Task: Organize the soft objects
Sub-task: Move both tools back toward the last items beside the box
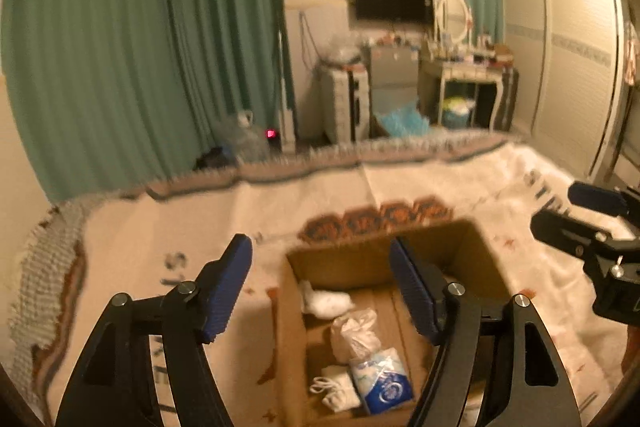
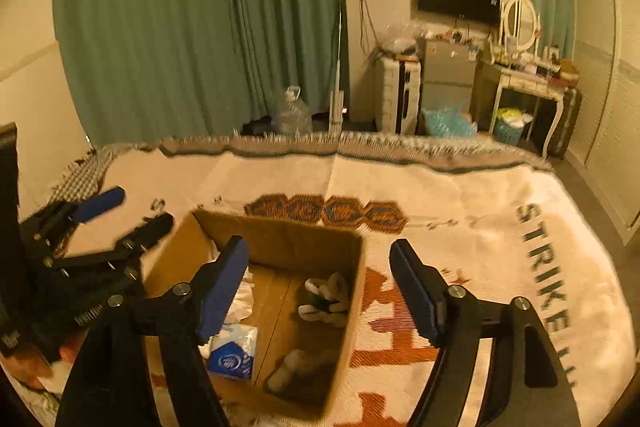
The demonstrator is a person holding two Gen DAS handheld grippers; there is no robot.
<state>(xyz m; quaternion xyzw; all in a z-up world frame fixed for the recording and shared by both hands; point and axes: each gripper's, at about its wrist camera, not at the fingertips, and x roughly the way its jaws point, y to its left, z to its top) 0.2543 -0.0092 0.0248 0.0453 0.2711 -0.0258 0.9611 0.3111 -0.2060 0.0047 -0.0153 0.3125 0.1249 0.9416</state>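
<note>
An open cardboard box (image 1: 352, 263) sits on a cream blanket (image 1: 304, 195) spread over the bed, near a band of orange-and-blue hexagon pattern (image 2: 328, 213).

The left gripper (image 1: 320, 283) hangs above the box's left side, its blue-padded fingers (image 1: 228, 287) spread wide apart and holding nothing. The right gripper (image 2: 320, 287) hangs over the box's right wall, fingers likewise wide apart and empty. Each tool shows at the edge of the other's view.

Contents of the box, as seen from the left wrist: a blue-and-white tissue pack (image 1: 382, 379) near the front, a crumpled white plastic bag (image 1: 354, 333) just behind it, a white cloth item with a cord (image 1: 338, 389) beside the pack, and another white soft item (image 1: 326, 301) toward the back left corner. From the right wrist, a white-and-dark plush bundle (image 2: 326, 301) lies against the right wall, with a pale rolled item (image 2: 296, 367) nearer the front; what it is cannot be told.

Black lettering reading "STRIKE" (image 2: 544, 267) runs along the blanket's right side.
</note>
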